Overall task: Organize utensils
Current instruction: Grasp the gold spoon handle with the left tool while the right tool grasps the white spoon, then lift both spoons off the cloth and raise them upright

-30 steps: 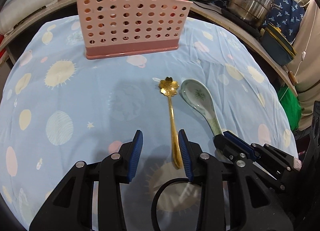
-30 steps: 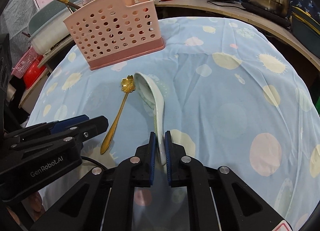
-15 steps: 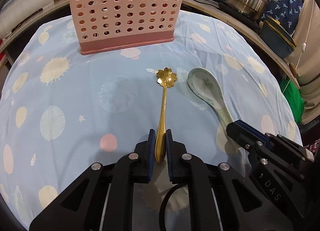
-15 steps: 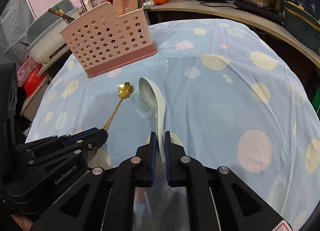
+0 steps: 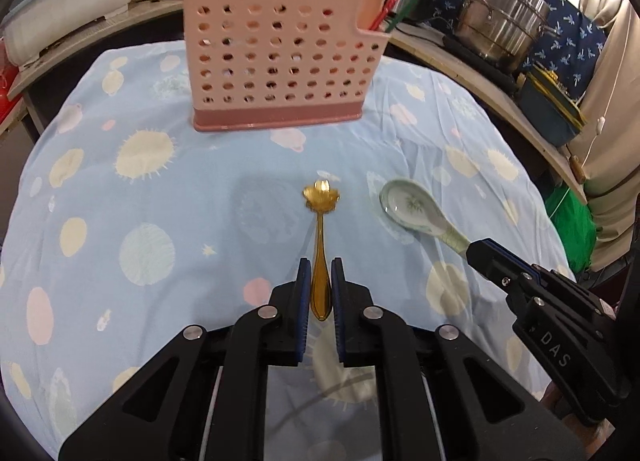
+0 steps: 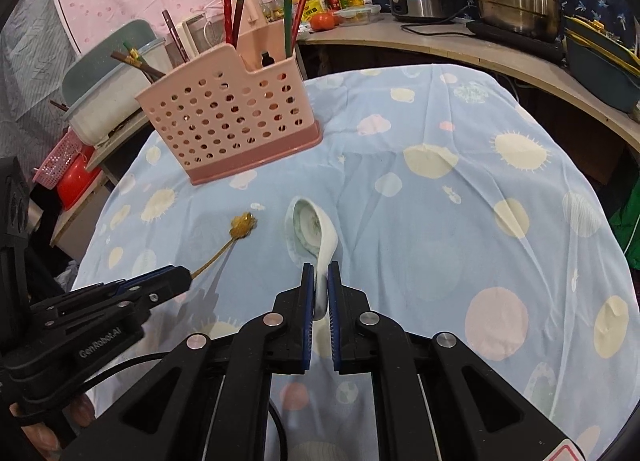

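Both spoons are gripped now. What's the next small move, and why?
Probably lift both a bit higher, then carry them toward the pink utensil holder. The left gripper is shut on the gold flower spoon and the right gripper on the ceramic soup spoon, but both bowls hang low over the tablecloth, well below the holder's rim.

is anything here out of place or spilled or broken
Nothing stands out. The pink holder stands upright on the blue cloth with chopsticks in it. The left tool is shut on the gold spoon and the right tool on the ceramic spoon; both look intact.
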